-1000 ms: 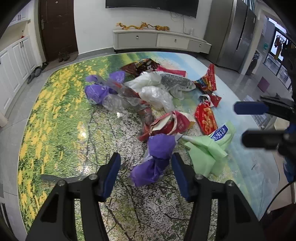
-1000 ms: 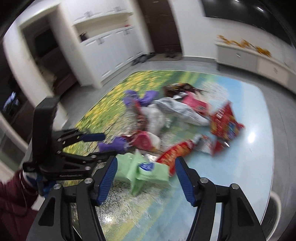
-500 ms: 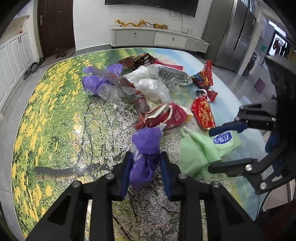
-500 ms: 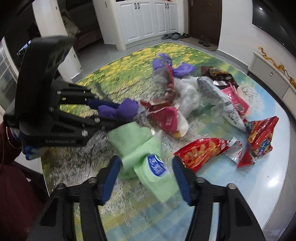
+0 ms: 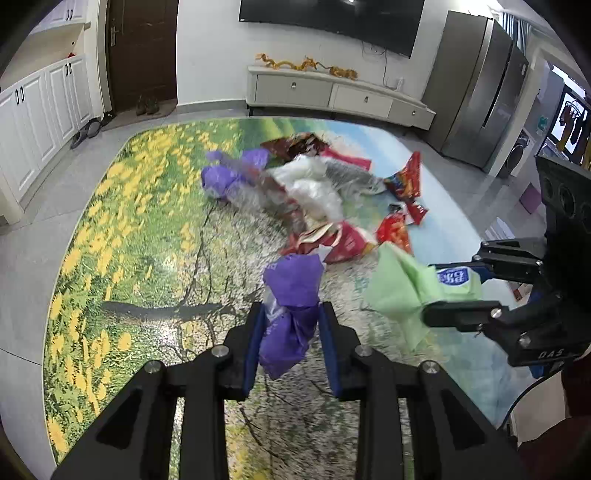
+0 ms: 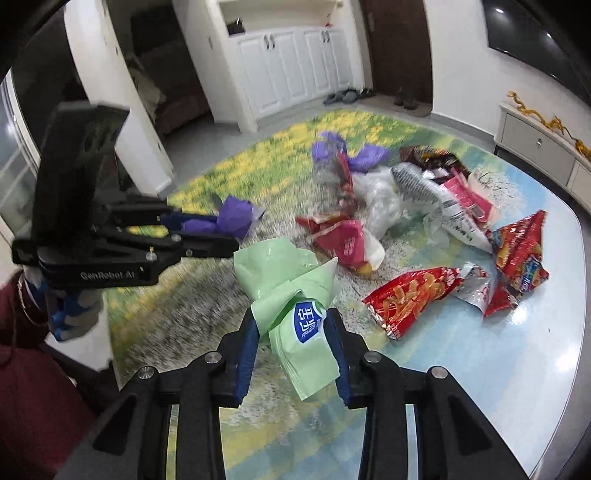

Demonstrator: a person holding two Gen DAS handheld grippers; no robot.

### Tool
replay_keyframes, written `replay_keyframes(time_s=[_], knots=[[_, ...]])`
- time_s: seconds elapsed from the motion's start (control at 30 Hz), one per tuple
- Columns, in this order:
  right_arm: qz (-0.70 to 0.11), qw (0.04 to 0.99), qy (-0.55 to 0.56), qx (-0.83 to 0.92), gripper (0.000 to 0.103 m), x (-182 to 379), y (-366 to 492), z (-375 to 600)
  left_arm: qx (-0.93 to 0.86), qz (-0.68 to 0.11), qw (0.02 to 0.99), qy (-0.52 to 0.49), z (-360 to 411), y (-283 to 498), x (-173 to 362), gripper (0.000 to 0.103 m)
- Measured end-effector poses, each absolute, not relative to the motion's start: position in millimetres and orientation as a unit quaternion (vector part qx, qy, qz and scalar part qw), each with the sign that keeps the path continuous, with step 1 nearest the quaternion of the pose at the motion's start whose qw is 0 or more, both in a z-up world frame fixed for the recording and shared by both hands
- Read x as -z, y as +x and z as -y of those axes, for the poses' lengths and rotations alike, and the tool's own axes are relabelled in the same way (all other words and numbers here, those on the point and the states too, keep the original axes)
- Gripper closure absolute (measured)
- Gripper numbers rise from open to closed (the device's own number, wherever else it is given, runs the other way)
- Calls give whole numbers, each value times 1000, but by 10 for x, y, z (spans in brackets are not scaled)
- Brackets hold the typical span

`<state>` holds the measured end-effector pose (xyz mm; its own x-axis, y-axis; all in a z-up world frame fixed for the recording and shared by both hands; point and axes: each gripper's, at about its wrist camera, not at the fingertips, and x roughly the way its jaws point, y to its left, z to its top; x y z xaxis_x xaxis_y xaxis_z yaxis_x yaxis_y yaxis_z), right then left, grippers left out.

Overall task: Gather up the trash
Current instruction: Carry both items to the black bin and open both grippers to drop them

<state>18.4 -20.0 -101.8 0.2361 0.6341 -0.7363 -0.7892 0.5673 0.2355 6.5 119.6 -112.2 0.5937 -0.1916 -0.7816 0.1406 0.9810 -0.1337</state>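
Right now both grippers are pointing steeply down over the tabletop (image 5: pixel 110 258), side by side. The left gripper (image 5: pixel 290 334) is clenching its blue fingers (image 5: pixel 253 343) on a crumpled purple bag (image 5: pixel 291 306), its lower end hanging clear of the surface. The right gripper (image 6: pixel 293 341) is closing on a pale green wrapper (image 6: pixel 295 306) with a blue label, fingers (image 6: pixel 248 350) pressing its sides. Beyond them, the remaining snack wrappers (image 6: pixel 410 295) and clear plastic bags (image 5: pixel 314 188) are lying heaped on the glossy flower-meadow print. A dark red sleeve (image 6: pixel 33 387) is showing at the edge. White cabinets (image 6: pixel 295 55), a dark door (image 5: pixel 142 51) and a wall-mounted television (image 5: pixel 332 22) are surrounding the scene.
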Motion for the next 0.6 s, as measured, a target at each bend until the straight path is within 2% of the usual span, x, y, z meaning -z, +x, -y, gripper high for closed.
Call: replay_keyframes(time_s=[0.3,0.47,0.6], knots=[[-337,851,10,-402,69,370,89,1056,159,-394,905,-3,-592,167,507,75],[-300,902,50,-307,69,36,81,1919,231,-373,899,19,116,400,144,75],[-301,929,67,-203,69,12,80,2628,285,-366,885,43,811,614,-17,75]])
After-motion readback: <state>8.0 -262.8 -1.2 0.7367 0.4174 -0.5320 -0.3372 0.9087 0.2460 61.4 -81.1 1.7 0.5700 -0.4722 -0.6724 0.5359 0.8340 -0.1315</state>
